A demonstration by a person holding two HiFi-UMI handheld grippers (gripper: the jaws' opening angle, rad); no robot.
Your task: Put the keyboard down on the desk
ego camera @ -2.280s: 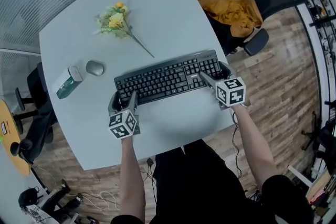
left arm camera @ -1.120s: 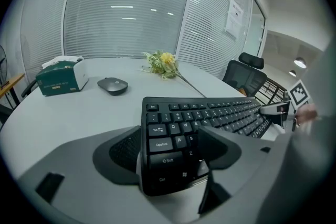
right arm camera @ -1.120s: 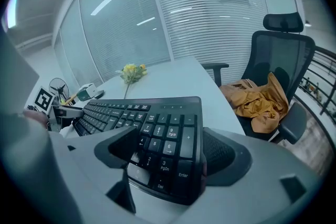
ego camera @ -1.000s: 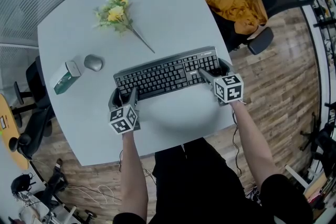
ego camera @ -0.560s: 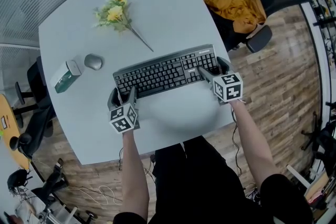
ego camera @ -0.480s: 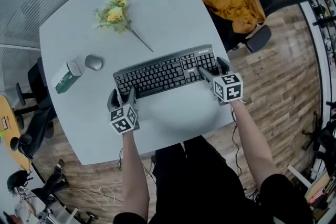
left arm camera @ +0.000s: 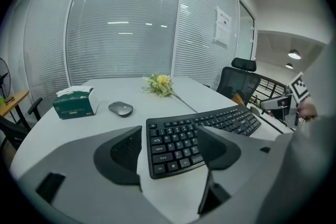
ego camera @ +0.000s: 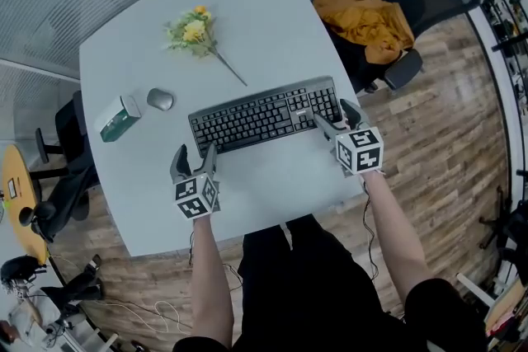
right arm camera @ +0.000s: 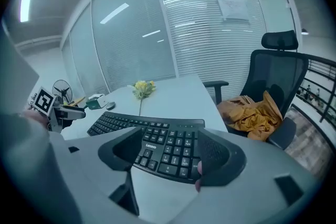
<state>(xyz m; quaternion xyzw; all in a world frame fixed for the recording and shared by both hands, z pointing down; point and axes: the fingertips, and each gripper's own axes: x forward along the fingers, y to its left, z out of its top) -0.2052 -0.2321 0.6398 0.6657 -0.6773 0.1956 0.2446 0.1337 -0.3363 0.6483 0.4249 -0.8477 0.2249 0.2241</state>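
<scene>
Mouse (ego camera: 160,100), tissue box (ego camera: 120,118), flower (ego camera: 198,33) beyond keyboard (ego camera: 264,115)

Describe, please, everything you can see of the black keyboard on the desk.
The keyboard is black matte plastic, full-size with a number pad and a gently curved front edge. It lies flat, keys up, on the pale desk. Its right end sits between the right gripper's closing jaws; its left corner lies just before the left gripper's open jaws.

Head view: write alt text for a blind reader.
A black keyboard lies flat on a pale desk. The left gripper hangs open just short of it; the right gripper is closing its jaws, the keyboard's right corner between them.
</scene>
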